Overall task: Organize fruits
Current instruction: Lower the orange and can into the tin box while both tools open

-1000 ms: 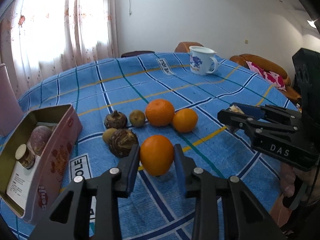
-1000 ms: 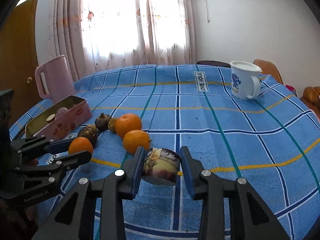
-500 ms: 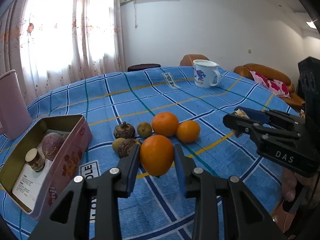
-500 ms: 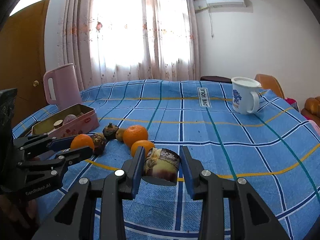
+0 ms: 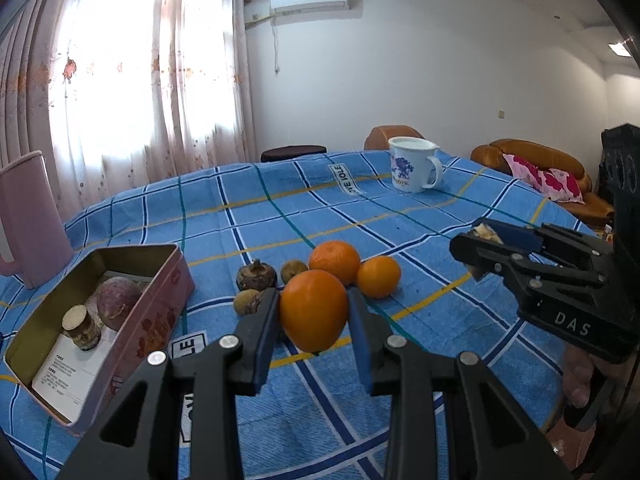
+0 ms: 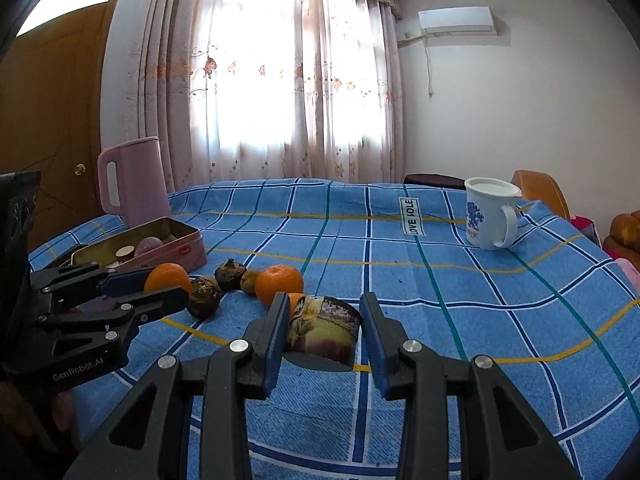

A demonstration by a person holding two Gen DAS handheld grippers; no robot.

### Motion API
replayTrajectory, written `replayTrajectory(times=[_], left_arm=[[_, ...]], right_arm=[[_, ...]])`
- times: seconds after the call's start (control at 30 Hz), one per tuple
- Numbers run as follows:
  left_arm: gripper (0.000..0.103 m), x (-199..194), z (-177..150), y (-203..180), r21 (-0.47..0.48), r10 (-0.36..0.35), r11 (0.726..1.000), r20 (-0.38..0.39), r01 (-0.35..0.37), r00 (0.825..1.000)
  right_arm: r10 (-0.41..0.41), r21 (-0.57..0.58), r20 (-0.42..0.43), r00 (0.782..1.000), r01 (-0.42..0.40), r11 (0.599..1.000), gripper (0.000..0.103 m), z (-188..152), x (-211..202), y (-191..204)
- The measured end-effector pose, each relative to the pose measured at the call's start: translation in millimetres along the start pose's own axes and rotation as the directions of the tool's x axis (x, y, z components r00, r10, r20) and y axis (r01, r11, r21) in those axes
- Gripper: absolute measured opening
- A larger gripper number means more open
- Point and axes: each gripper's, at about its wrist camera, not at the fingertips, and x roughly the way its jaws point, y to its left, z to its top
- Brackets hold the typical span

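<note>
My left gripper is shut on an orange and holds it above the blue checked tablecloth. My right gripper is shut on a brown cut root piece, also lifted off the cloth. Two more oranges, a dark round corm and small brown fruits lie in a cluster just beyond the held orange. An open pink tin at the left holds a purplish root and a cut root piece. The right gripper shows in the left wrist view.
A white mug with a blue flower print stands at the far right of the table. A pink kettle stands behind the tin. A brown sofa with a pink cushion lies beyond the table's right edge. Curtains cover the window behind.
Both grippers have risen and tilted up, each still holding its item; the orange is lifted off the cloth. The table items have not moved.
</note>
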Motion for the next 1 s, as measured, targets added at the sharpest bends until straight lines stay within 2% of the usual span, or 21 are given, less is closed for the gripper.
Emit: replayTrajectory(times=[0.5,1.0], left_arm=[[0.036,-13.0,2.7,-5.1,0.023,0.029,0.999,0.084,-0.031,0.996],[0.036,-28.7,8.5,-1.3,0.024,0.084,0.996,0.161,-0.089,0.983]], right_arm=[[0.015,-0.033,0.074,0.997,-0.012,0.999,0.038,-2.6,-12.0,3.7],[0.033,-0.065,0.144,0.989,-0.024,0.998,0.038,-5.0,-21.8,7.8]])
